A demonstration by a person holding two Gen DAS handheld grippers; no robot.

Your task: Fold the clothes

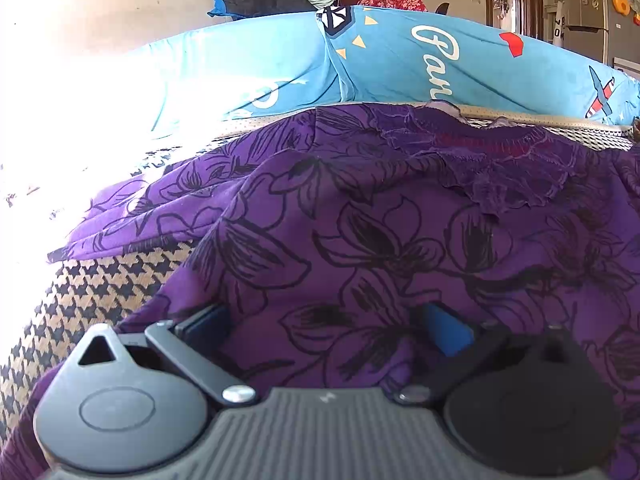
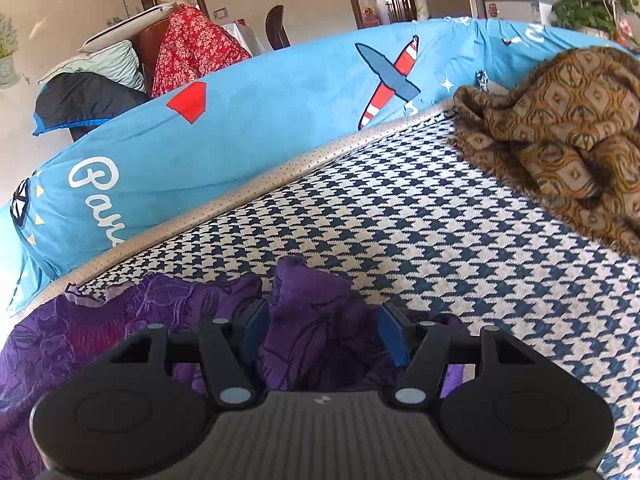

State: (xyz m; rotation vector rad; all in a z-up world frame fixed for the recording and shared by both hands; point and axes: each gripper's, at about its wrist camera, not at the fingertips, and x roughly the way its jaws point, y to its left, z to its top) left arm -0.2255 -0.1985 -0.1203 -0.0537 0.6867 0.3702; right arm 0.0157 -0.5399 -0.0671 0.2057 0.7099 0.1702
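Observation:
A purple garment [image 1: 360, 220] printed with black flowers lies spread on a houndstooth mat [image 1: 100, 288], its frilled neckline [image 1: 480, 140] at the far side. My left gripper [image 1: 330, 326] is open wide at the garment's near edge; cloth lies between its blue pads [image 1: 448, 332] and drapes over their tips. In the right wrist view a bunched corner of the purple garment [image 2: 312, 292] stands up between the pads [image 2: 394, 332] of my right gripper [image 2: 325, 328]. Those jaws are partly apart, open around the bunch, and the left pad touches it.
A long blue bolster [image 2: 240, 120] with plane prints runs along the mat's [image 2: 440, 220] far edge. A crumpled brown patterned cloth [image 2: 560, 120] sits at the far right of the mat. Pillows and red floral fabric [image 2: 192, 48] are piled behind the bolster.

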